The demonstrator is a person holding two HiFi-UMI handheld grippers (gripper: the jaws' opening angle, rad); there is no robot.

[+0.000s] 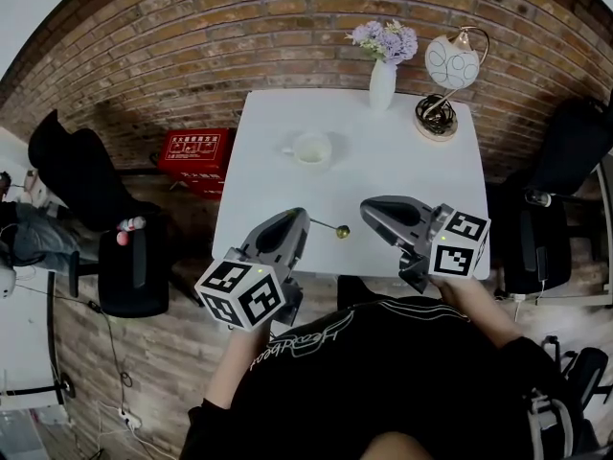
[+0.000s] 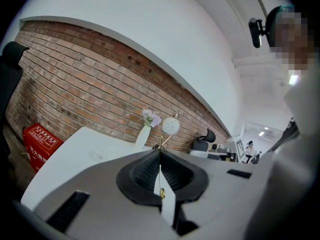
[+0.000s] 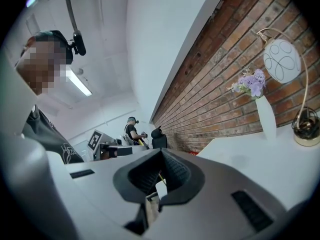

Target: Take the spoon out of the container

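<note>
Lift-out looked done: spoon [image 1: 339, 230] sat clamped in L gripper [image 1: 301, 218], well clear of cup [image 1: 311, 149]; R gripper [image 1: 368, 205] shut, empty. Next: set spoon on worktop [image 1: 402, 161].

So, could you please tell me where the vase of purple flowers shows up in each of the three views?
Head view: vase near the top, right of centre.
Left gripper view: vase small, just left of and below centre.
Right gripper view: vase at the right, about halfway down.
Shared landmark: the globe lamp stands just right of it in every view.
</note>
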